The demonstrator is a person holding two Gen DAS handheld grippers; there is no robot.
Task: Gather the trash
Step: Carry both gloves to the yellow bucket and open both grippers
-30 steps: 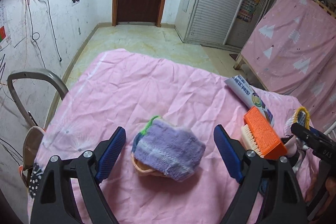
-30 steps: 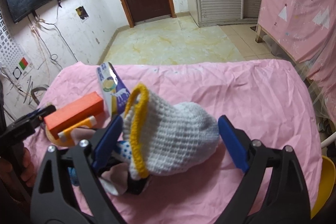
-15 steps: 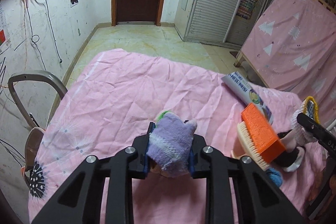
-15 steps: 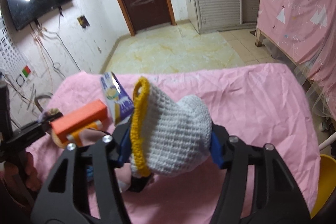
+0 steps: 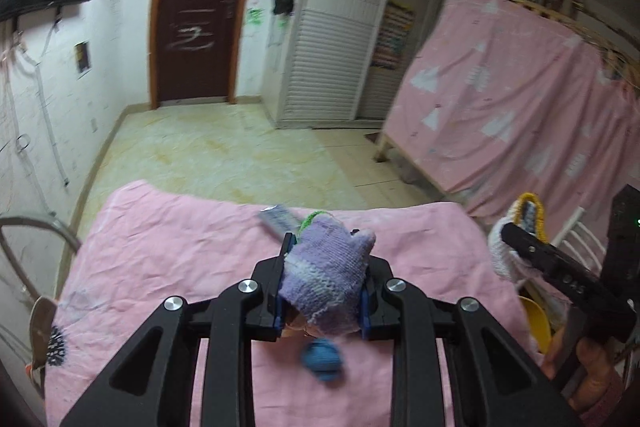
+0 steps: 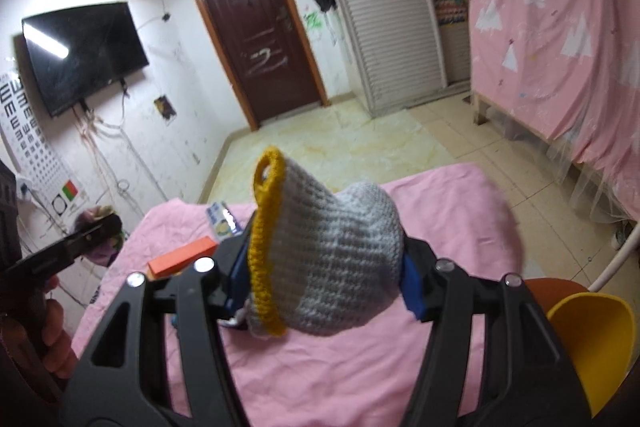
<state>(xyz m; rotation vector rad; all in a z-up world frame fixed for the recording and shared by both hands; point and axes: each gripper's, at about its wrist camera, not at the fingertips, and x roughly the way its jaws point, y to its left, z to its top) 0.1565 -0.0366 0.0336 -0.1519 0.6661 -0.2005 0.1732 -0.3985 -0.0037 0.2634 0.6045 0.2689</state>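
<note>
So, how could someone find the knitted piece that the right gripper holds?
Look above the pink bedsheet, in the right gripper. The white knitted piece is clamped there; unlike the purple knitted piece in the left gripper, it has a yellow rim.

Wrinkled pink sheet-covered table (image 6: 360,367) bearing an orange-backed scrubbing brush (image 6: 182,258), a printed tube (image 5: 276,221) and a blue knitted ball (image 5: 323,361).

An eye chart (image 6: 30,143) on the wall beside the television shows rows of the letter E in shrinking sizes. A scrawled white mark on the dark door (image 6: 264,59) resembles a "2". Print on the tube (image 6: 222,221) is unreadable.
</note>
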